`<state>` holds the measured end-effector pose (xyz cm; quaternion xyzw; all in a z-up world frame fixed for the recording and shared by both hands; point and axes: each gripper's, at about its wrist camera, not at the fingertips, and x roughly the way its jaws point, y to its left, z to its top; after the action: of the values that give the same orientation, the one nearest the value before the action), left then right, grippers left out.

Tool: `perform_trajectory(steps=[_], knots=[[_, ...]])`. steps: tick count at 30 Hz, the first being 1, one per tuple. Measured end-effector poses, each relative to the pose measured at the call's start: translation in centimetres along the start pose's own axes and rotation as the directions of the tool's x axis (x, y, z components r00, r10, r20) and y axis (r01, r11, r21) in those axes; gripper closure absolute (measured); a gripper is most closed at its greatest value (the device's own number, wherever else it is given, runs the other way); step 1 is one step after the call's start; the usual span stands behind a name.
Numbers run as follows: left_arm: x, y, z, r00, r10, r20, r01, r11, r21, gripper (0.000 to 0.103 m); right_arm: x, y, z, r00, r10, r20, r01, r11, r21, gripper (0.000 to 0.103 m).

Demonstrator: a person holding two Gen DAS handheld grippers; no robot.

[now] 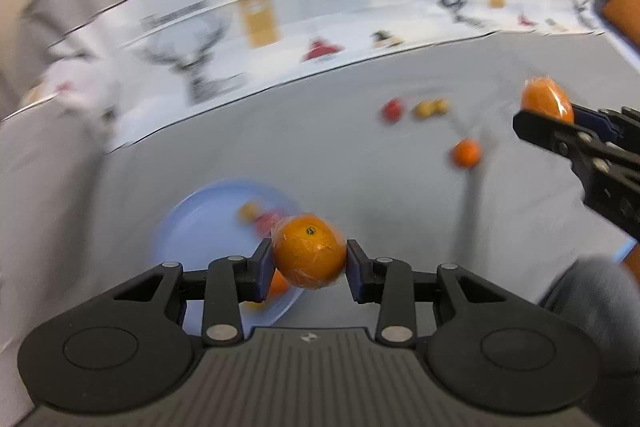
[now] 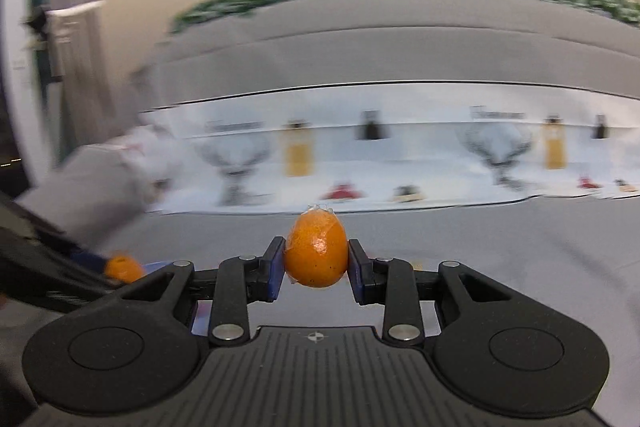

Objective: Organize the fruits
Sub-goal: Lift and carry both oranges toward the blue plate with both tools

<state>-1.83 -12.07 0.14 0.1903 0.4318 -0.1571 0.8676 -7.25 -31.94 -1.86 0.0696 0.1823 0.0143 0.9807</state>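
Note:
My left gripper (image 1: 309,263) is shut on an orange wrapped in clear film (image 1: 308,247), held above the near edge of a blue plate (image 1: 200,227). On the plate lie a small yellow fruit (image 1: 249,211), a red one (image 1: 267,223) and an orange piece (image 1: 278,285) partly hidden by my finger. My right gripper (image 2: 316,263) is shut on a second wrapped orange (image 2: 316,247). It also shows at the right of the left wrist view, right gripper (image 1: 546,113) with its orange (image 1: 544,99). A loose orange (image 1: 466,153), a red fruit (image 1: 392,109) and a yellow fruit (image 1: 430,108) lie on the grey tabletop.
A white printed paper strip (image 1: 280,39) runs along the back of the grey table (image 1: 360,167). A grey sleeve (image 1: 592,295) shows at the lower right. The left gripper and its orange (image 2: 124,269) sit at the left of the right wrist view. Everything beyond the grippers is motion-blurred.

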Motion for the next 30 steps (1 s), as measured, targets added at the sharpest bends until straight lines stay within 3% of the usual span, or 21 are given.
perform_trajectory(steps=[2, 5, 10, 17, 22, 30], knots=[[-2.1, 2.2, -2.5, 1.000, 0.025, -0.013, -0.026, 0.999, -0.033, 0.062, -1.4, 3.4, -0.3, 0.997, 0.077, -0.033, -0.077, 0.997, 0.004, 0.069], [-4.8, 5.0, -6.1, 0.998, 0.062, -0.022, -0.064, 0.995, -0.083, 0.062, -3.1, 8.6, -1.3, 0.975, 0.195, -0.108, -0.193, 0.981, 0.027, 0.069], [-7.8, 8.0, -11.6, 0.994, 0.106, -0.025, -0.108, 0.980, -0.167, 0.062, -5.8, 15.1, -3.2, 0.943, 0.275, -0.190, -0.284, 0.958, -0.023, 0.069], [-10.1, 10.3, -15.1, 0.998, 0.065, -0.008, -0.065, 0.965, -0.253, 0.062, -7.7, 19.9, -4.1, 0.933, 0.275, -0.234, -0.303, 0.948, -0.095, 0.069], [-11.0, 11.0, -15.4, 0.998, 0.060, 0.037, -0.048, 0.959, -0.279, 0.062, -8.4, 21.2, -3.9, 0.942, 0.244, -0.230, -0.278, 0.951, -0.132, 0.069], [-10.8, 11.6, -15.3, 0.998, 0.041, 0.047, -0.024, 0.951, -0.309, 0.062, -8.3, 22.1, -3.8, 0.947, 0.216, -0.239, -0.262, 0.947, -0.183, 0.069]])
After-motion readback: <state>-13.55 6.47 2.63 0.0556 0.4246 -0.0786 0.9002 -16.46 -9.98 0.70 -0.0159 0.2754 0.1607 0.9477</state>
